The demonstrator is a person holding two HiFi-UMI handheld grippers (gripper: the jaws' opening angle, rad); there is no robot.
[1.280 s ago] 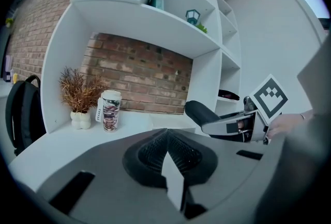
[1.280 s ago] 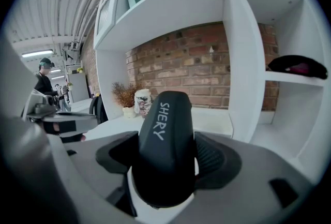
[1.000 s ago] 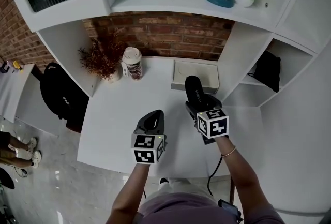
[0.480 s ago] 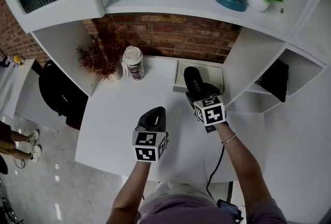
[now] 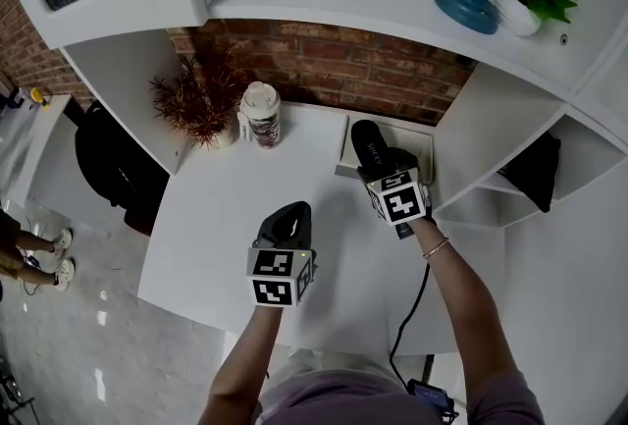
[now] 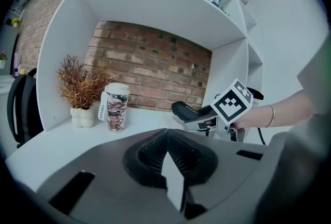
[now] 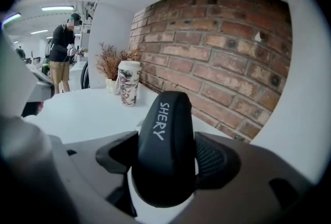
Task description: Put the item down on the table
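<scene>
A black slipper (image 5: 370,144) with "SHERY" printed on it is clamped between the jaws of my right gripper (image 5: 379,172), which is shut on it. The slipper (image 7: 164,140) points toward the brick wall, hanging above the back right of the white table (image 5: 221,217) and over the near edge of a flat white box (image 5: 424,140). In the left gripper view the slipper (image 6: 187,110) shows at mid-right, held level above the tabletop. My left gripper (image 5: 289,217) hovers over the table's middle, shut with nothing in it.
A patterned coffee cup (image 5: 261,114) and a dried plant in a white pot (image 5: 201,104) stand at the back left. White shelf walls flank the table. A black backpack (image 5: 110,168) hangs left. A person (image 7: 63,52) stands far off.
My right gripper has carried the slipper farther back toward the brick wall, now over the white box's edge. The left gripper has stayed put.
</scene>
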